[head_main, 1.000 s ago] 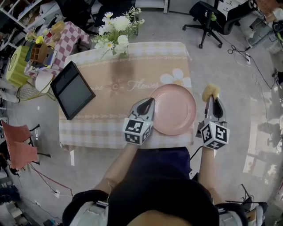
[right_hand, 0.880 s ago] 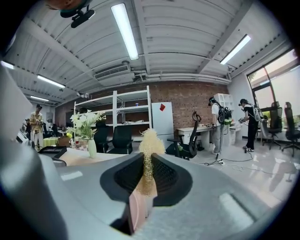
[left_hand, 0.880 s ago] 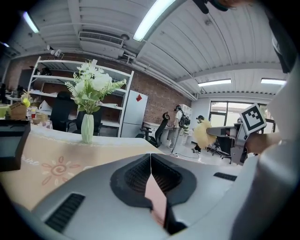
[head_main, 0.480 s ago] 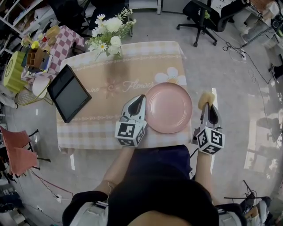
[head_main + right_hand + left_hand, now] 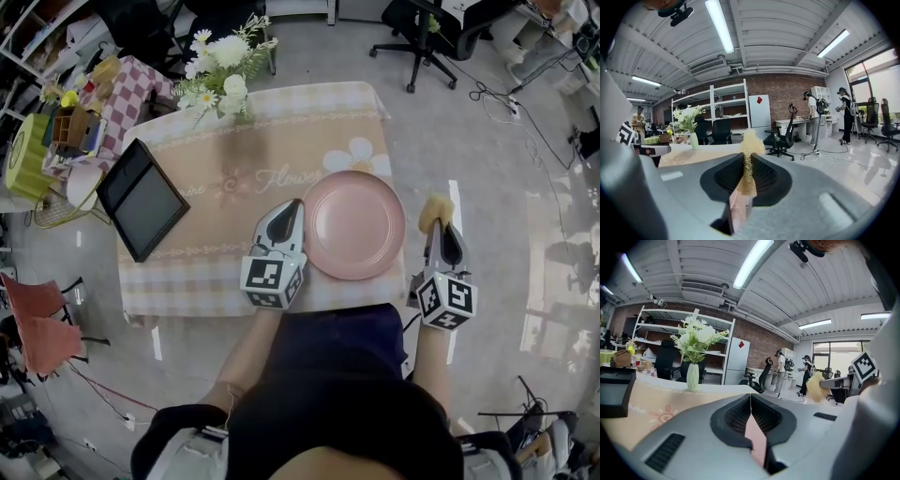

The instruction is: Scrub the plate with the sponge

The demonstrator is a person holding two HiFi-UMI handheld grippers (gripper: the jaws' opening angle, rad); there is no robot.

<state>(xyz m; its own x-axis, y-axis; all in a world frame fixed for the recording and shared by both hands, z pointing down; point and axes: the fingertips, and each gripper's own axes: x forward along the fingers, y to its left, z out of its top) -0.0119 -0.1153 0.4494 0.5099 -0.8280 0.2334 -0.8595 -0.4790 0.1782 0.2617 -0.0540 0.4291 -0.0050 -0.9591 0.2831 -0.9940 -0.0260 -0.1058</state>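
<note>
Left gripper: lies over the near edge of the table, tips pointing away from the person. Jaws are clenched, tips meeting along one line, nothing seen between the tips. The gripper lies just beside the left rim of the plate.

Right gripper: hangs off the table's right edge, over the floor. Jaws are clamped on the sponge, whose yellow end sticks out past the tips. The sponge is clear of the plate, with the table edge between them.

Plate: pink, flat on the near right part of the table, close to the right edge.

Tablet: at the left edge, well apart from the plate.

Flowers: at the far left corner. The middle of the table is open cloth.

Office chair: on the floor beyond the far right corner.
</note>
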